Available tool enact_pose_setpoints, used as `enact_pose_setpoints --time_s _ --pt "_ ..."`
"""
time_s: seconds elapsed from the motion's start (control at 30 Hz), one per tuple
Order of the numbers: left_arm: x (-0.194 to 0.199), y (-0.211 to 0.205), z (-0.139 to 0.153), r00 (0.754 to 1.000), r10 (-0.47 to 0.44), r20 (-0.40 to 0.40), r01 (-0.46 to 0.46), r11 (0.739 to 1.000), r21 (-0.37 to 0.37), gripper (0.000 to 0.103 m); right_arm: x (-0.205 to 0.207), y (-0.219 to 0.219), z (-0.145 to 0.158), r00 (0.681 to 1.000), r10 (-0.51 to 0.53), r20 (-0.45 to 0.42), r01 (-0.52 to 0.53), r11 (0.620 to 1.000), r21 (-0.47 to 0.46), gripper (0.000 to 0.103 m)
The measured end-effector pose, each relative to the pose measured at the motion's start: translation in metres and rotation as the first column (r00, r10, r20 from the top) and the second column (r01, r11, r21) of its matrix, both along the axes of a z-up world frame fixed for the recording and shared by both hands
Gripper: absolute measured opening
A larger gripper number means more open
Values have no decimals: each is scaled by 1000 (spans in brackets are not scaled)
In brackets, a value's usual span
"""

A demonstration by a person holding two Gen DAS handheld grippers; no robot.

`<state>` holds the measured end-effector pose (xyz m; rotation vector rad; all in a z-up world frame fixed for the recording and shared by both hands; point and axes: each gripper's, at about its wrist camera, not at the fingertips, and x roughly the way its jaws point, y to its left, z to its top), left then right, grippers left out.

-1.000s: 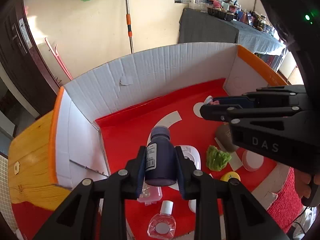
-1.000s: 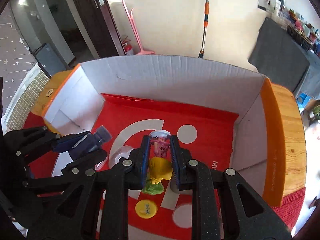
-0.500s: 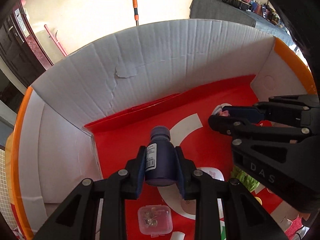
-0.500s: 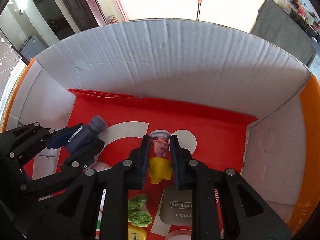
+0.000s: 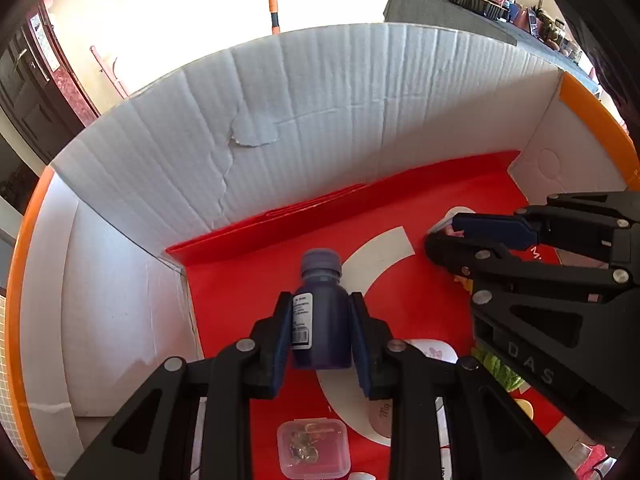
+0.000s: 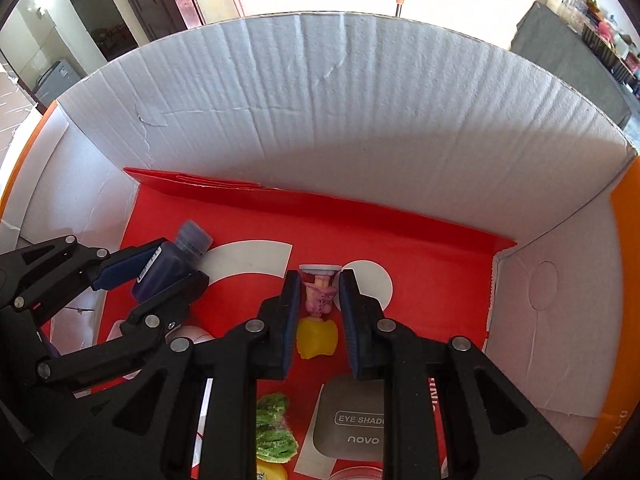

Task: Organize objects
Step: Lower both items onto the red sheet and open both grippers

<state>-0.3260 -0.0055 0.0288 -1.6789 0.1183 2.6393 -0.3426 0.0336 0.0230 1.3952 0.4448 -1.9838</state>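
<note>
My left gripper (image 5: 320, 312) is shut on a dark purple bottle (image 5: 320, 312) with a white label, held cap forward inside a cardboard box with a red floor (image 5: 248, 288). The bottle also shows in the right wrist view (image 6: 168, 264). My right gripper (image 6: 319, 296) is shut on a small figurine (image 6: 318, 300) with a pink body, yellow part and white base, held over the red floor (image 6: 432, 280). The right gripper shows in the left wrist view (image 5: 444, 240) to the right of the bottle.
The box has white corrugated walls (image 5: 320, 120) and orange outer edges (image 6: 628, 240). On the floor lie a clear small case (image 5: 314, 450), a green fuzzy item (image 6: 274, 436), a grey eye shadow case (image 6: 356, 424), a yellow disc (image 6: 272, 472) and a white round item (image 5: 434, 354).
Both grippers have moved forward and down, deeper into the box toward the back wall, each still holding its object. The items on the floor have slid toward the bottom of the views.
</note>
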Motion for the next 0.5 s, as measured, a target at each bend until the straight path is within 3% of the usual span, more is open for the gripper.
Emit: enact_pose_setpoints --time_s 0.5 --pt "8 -3 5 1000 3 -5 -3 1000 -1 29 23 -1 -7 1000 5 -13 -5 1000 15 19"
